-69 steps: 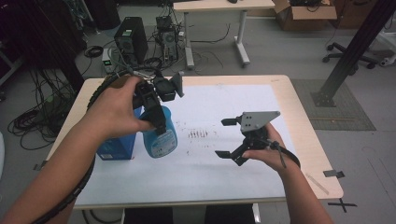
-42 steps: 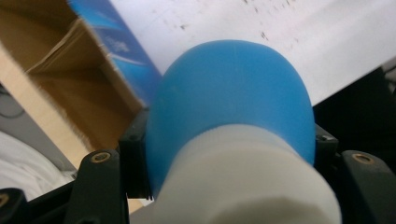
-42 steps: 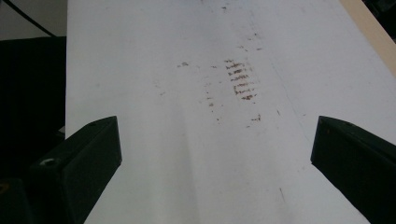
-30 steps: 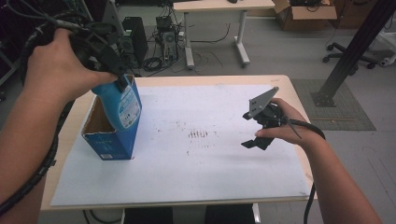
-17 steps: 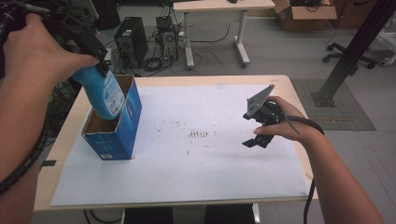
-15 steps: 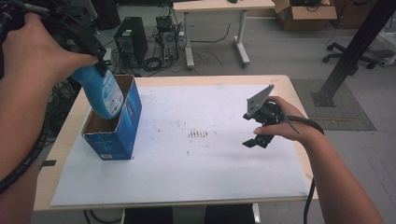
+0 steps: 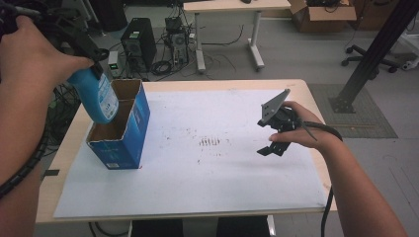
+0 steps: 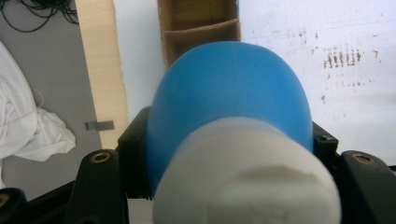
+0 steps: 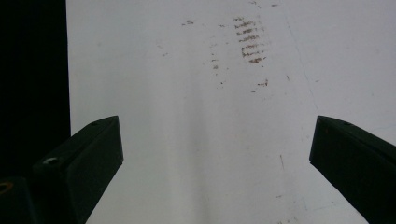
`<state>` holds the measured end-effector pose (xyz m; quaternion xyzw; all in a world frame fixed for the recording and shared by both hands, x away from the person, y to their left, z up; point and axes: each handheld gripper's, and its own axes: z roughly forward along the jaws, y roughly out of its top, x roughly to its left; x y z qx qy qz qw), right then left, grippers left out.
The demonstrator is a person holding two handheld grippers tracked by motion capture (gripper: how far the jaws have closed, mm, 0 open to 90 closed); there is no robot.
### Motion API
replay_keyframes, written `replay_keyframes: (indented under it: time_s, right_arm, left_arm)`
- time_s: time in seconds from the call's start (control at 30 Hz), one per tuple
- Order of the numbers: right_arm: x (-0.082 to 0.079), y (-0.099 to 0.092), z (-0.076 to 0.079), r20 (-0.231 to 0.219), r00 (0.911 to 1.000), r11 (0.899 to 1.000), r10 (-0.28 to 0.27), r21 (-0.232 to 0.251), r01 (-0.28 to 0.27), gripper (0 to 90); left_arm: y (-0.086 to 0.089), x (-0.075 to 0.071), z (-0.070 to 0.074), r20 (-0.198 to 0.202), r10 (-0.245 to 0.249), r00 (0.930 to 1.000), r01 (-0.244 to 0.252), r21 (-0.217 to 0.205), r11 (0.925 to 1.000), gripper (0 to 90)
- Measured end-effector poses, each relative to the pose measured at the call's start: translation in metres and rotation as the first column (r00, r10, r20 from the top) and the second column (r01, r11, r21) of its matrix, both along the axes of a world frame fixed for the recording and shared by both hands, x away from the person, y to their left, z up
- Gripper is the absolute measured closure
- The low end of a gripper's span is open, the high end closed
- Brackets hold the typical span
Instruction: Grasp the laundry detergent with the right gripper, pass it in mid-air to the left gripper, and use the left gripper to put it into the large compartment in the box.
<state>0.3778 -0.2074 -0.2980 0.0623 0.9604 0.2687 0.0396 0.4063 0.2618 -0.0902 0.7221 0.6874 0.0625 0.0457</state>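
Note:
My left gripper (image 7: 91, 61) is shut on the neck of a blue bottle (image 7: 99, 96) with a white cap (image 8: 247, 177). The bottle hangs tilted, its base over the open top of a blue cardboard box (image 7: 141, 123) at the table's left. From the left gripper view the bottle (image 8: 229, 93) hides most of the box (image 8: 198, 28), whose brown divided inside shows beyond it. My right gripper (image 7: 264, 137) hovers open over the white sheet (image 7: 207, 187) at the right, with nothing between the jaws (image 9: 215, 149).
The white sheet covers most of the wooden table (image 7: 64, 148) and carries dark smudges (image 7: 212, 142) near its middle. Beyond the far edge stand a computer tower (image 7: 138, 42), cables and another desk (image 7: 232, 7). A black post (image 7: 375, 44) rises at the right.
My left hand has carried the bottle leftward, from in front of the box to over its open top. The right gripper has stayed where it was, still open.

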Motion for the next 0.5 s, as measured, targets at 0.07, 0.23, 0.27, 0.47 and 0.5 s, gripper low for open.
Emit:
replay_keyframes:
  time_s: [0.07,0.23,0.27,0.47,0.5]
  right_arm:
    - [0.000,0.000,-0.001,-0.001,1.0000,1.000,-0.001,0.001,0.001,2.6]
    - [0.000,-0.001,-0.001,-0.003,1.0000,1.000,0.000,0.003,0.000,2.6]
    - [0.000,-0.001,-0.001,-0.003,1.0000,1.000,0.000,0.004,0.000,2.6]
    - [-0.001,0.000,-0.002,-0.007,1.0000,1.000,-0.002,0.001,0.002,2.6]
    - [-0.001,0.000,-0.002,-0.009,1.0000,1.000,-0.002,0.002,0.002,2.6]
  left_arm:
    - [0.002,0.001,-0.002,-0.001,0.004,1.0000,-0.004,0.000,1.0000,37.8]
    - [0.006,0.004,-0.011,-0.007,0.018,0.9998,-0.018,0.001,0.9998,37.8]
    - [0.006,0.005,-0.012,-0.009,0.018,0.9998,-0.018,0.000,0.9998,37.8]
    - [0.009,0.008,-0.027,-0.022,0.021,0.9996,-0.021,-0.007,0.9998,37.8]
    - [0.009,0.008,-0.029,-0.024,0.021,0.9995,-0.021,-0.008,0.9997,37.8]
